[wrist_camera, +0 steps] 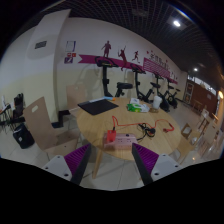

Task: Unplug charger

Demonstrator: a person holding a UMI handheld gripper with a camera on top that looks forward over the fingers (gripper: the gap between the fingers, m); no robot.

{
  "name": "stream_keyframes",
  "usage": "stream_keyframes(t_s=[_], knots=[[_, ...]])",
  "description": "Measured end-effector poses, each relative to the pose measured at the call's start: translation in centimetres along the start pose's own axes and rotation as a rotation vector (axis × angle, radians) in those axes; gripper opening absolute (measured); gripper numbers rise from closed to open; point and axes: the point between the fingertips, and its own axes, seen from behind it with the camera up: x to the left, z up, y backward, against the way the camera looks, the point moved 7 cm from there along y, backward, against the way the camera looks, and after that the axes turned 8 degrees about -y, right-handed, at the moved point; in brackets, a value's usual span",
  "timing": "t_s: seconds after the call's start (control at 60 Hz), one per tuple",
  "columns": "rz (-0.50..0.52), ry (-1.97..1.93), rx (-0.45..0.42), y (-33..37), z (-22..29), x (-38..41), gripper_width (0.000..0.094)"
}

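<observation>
A white power strip (122,141) lies on the wooden table (100,125), just ahead of my fingers, with an orange-red plug or switch (113,125) at its far end. Dark and red cables (150,128) trail to the right of it across the table. My gripper (111,163) is open, its purple pads (77,159) wide apart, with nothing between them. It hovers above the table's near part, short of the strip.
A black mat or laptop (98,105) lies at the far side of the table. A light chair (42,125) stands at the left. Exercise machines (150,92) line the back wall. A cardboard piece (204,128) stands at the right.
</observation>
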Motion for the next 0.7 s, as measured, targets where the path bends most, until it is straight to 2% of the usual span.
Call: stream_keyframes(t_s=[0.417, 0.583, 0.7], knots=[[0.051, -0.057, -0.047, -16.3, -3.3, -0.4, 0.0855], [0.093, -0.066, -0.075, -20.3, -3.0, 0.1, 0.0858], [0.109, -0.068, -0.096, -22.2, -2.4, 0.0, 0.0820]])
